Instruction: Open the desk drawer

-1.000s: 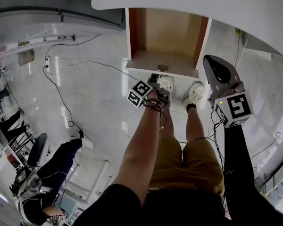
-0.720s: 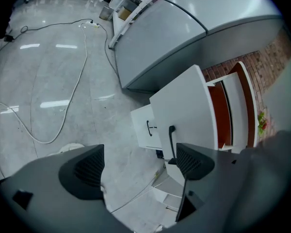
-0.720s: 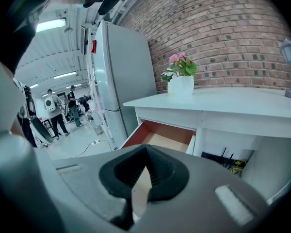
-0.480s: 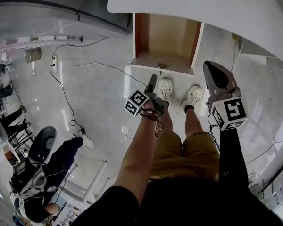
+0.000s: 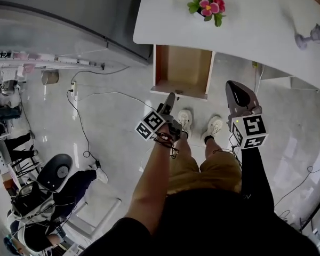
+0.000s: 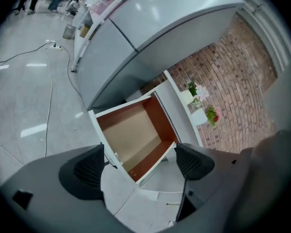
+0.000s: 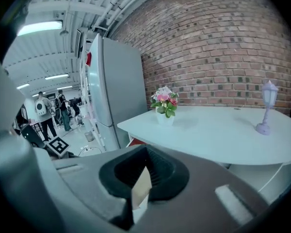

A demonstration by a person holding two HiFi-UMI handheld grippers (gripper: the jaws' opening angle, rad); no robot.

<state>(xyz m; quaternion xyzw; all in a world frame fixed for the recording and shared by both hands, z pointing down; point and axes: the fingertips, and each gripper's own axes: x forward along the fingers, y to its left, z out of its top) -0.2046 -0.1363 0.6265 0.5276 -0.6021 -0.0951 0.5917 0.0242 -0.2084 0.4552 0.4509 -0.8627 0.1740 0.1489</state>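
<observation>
- Grey double-door fridge (image 5: pixel 69 4) stands to the left of the desk, with a red brick wall (image 7: pixel 223 38) behind both.
- White rounded desk top (image 5: pixel 245 25) runs across the upper part of the head view. The person stands in front of it.
- Wooden desk drawer with a white front and brown inside (image 5: pixel 182 71) is pulled well out from under the desk's left end. It is empty, and a small metal knob (image 6: pixel 117 154) shows on its front.
- Left gripper (image 5: pixel 170 97) points at the drawer front. Its jaws are spread wide with nothing between the pads. It is near the knob but clear of it, and the open drawer shows through the gap in the left gripper view.
- Right gripper (image 5: pixel 236 87) is raised off to the drawer's right. Its jaws are drawn together with only a thin wedge of light between them, and they grip nothing and touch nothing.
- White pot of pink flowers (image 5: pixel 205 4) stands on the desk above the drawer.
- Small lilac lantern-shaped lamp (image 5: pixel 308 36) stands far right on the desk.
- Black cables (image 5: pixel 80 127) trail over the glossy floor to the left, well clear of the drawer.
</observation>
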